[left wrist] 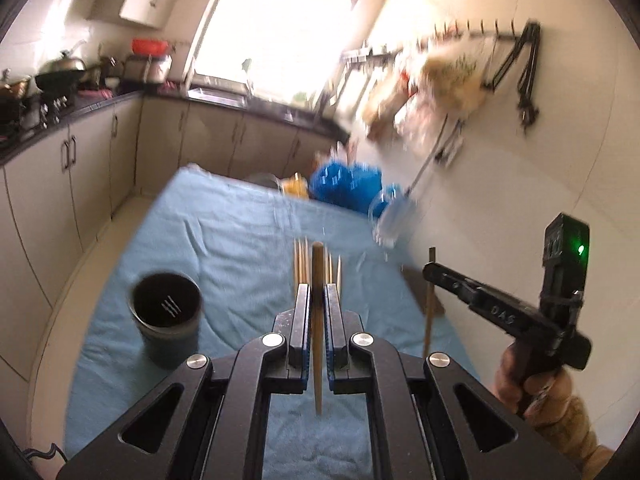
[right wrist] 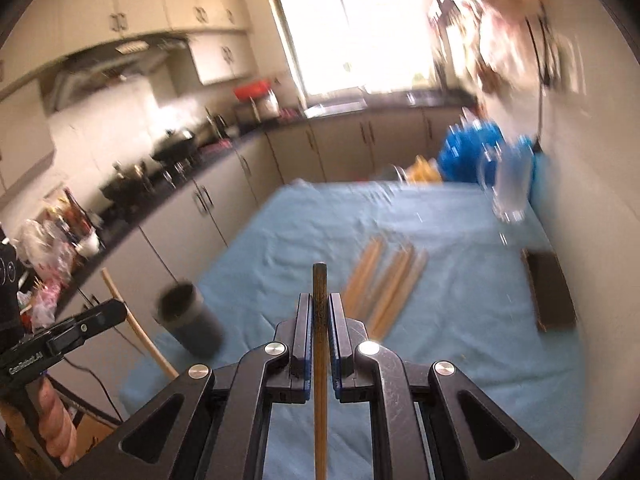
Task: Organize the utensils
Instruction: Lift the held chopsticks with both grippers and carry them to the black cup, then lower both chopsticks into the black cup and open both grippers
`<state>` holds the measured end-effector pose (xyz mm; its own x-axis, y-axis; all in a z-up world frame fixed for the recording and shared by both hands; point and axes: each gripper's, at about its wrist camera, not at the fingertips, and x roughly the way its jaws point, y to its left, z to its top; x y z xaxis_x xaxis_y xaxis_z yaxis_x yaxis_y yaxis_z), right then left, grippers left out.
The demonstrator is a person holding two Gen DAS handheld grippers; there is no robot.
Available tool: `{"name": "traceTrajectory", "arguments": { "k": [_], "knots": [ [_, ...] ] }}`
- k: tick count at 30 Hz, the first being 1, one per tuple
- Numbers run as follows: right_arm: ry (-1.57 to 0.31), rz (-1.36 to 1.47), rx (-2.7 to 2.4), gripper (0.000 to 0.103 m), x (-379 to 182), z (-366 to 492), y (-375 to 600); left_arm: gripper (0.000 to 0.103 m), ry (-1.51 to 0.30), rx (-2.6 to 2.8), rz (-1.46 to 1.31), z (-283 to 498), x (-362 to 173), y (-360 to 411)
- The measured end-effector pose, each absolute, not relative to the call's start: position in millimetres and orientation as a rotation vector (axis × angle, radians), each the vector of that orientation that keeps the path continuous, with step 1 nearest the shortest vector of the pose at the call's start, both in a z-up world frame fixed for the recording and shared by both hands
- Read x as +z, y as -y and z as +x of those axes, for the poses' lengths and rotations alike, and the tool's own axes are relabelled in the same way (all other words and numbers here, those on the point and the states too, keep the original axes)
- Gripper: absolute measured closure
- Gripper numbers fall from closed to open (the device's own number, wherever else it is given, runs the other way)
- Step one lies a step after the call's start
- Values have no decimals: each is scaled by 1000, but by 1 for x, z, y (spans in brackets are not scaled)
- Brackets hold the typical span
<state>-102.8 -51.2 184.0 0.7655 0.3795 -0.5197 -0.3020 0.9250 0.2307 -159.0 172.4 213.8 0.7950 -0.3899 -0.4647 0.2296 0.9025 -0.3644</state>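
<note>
Left gripper [left wrist: 317,292] and right gripper [right wrist: 319,304] each clamp one chopstick; holder cup [right wrist: 188,320] looks empty; loose chopsticks [right wrist: 384,284] remain on counter [right wrist: 460,280].

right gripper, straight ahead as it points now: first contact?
Likely the loose chopsticks on the blue cloth, slightly right of the line. The right gripper already clamps one chopstick. Depth is unclear through blur.

The cloth [left wrist: 224,240] over the table was pale blue. The cup [left wrist: 166,308] on its near left was black, with three thin white strokes inside. The loose chopsticks [right wrist: 384,284] were light tan wood. The left gripper [left wrist: 318,294] was black with blue pads [left wrist: 330,344], as was the right gripper [right wrist: 319,304]. The bag [left wrist: 346,186] at the far right was bright blue.
</note>
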Motion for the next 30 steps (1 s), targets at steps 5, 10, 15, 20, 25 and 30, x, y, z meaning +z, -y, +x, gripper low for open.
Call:
{"name": "traceTrajectory", "arguments": {
  "k": [5,10,15,20,25,30],
  "knots": [
    [-456,194,434,96,213,-99,12,98,-460,-276,-314,-169,251,-213],
    [-360,248,484,96,234,-82,-31,98,-397,-194,-286,-164,279,-247],
    [-298,329,535,96,248,-56,-77,98,-391,-124,-266,-148,290,-274],
    [-281,372,554,96,242,-30,-115,98,-440,-86,-260,-117,279,-289],
    [-270,301,508,96,224,-15,-139,98,-573,-67,-264,-78,244,-294],
    [-392,218,497,95,185,5,-155,98,-653,-75,-285,-63,217,-290]
  ]
}}
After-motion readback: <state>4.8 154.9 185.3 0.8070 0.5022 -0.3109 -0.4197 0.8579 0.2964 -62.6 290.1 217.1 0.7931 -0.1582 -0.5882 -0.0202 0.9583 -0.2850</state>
